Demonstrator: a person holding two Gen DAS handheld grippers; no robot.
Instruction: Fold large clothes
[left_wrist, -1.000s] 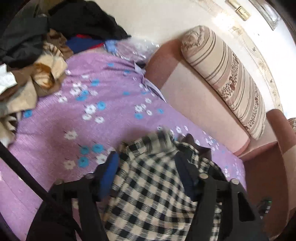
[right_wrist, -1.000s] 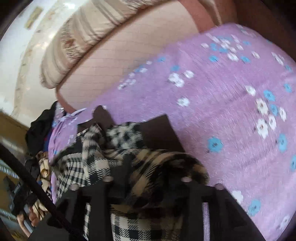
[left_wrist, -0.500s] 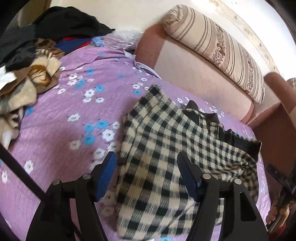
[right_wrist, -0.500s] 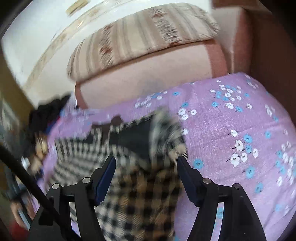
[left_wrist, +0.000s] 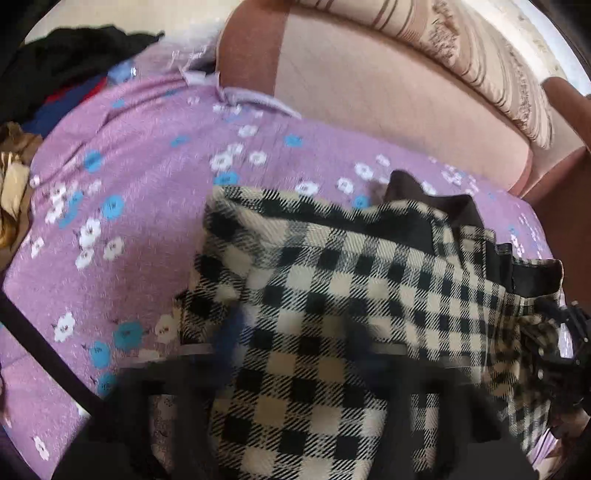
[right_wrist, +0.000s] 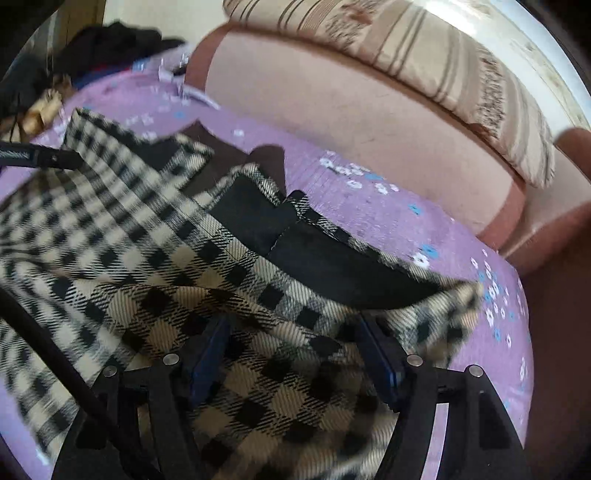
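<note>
Garment: a black-and-cream checked coat (left_wrist: 332, 295) is spread on the purple flowered bedspread (left_wrist: 129, 184), its dark lining (right_wrist: 325, 258) turned up along the edge nearest the sofa back.
Position: the coat is laid over the middle of the bedspread, reaching to its right edge by the brown armrest (right_wrist: 554, 258).
Right gripper (right_wrist: 295, 354): its blue-padded fingers (right_wrist: 210, 354) are held apart over the coat, with cloth seen between them; nothing is pinched.
Left gripper (left_wrist: 291, 354): it is badly blurred; the fingers appear to be spread over the checked cloth, though this cannot be told for certain.
Sofa back: a pink panel (left_wrist: 388, 103) is topped by a striped bolster (right_wrist: 443, 74).
Far left corner: a heap of dark and tan clothes (left_wrist: 55, 66) is piled there, well apart from the coat.
</note>
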